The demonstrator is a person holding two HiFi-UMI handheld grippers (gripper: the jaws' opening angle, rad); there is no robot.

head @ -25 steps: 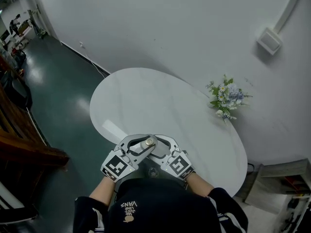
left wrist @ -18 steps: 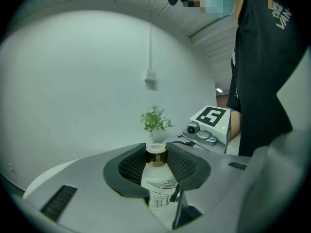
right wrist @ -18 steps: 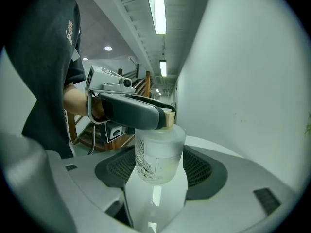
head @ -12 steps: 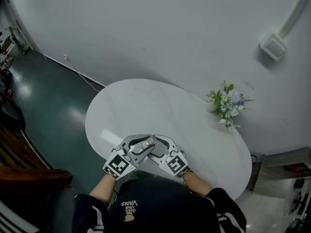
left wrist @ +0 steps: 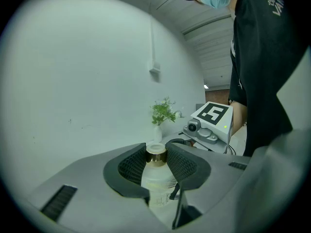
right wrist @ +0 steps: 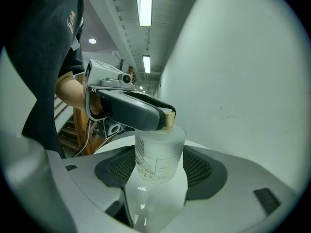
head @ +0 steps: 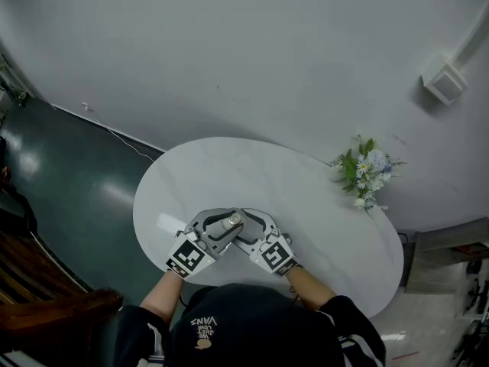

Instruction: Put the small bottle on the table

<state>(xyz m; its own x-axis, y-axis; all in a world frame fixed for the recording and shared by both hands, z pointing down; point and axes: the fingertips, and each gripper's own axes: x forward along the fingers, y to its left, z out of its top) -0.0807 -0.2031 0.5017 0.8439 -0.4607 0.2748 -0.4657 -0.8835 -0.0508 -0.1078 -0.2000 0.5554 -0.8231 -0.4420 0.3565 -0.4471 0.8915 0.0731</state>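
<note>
A small frosted glass bottle (head: pixel 232 222) with a gold collar hangs just above the near edge of the white oval table (head: pixel 252 167). My left gripper (head: pixel 225 225) is shut on its neck; in the left gripper view the pads (left wrist: pixel 130 165) squeeze the collar of the bottle (left wrist: pixel 156 176). My right gripper (head: pixel 246 229) comes in from the right. In the right gripper view its pads (right wrist: pixel 200 166) lie against both sides of the bottle's body (right wrist: pixel 158 154) with no gap, and the left gripper (right wrist: pixel 133 111) crosses above.
A small vase of flowers (head: pixel 365 170) stands at the table's far right edge by the white wall. Dark green floor (head: pixel 69 174) lies left of the table. A person's arms and dark top fill the bottom of the head view.
The head view has swung: table and flowers sit lower and further right in the picture. Both grippers and the bottle keep the same hold near the table's front edge.
</note>
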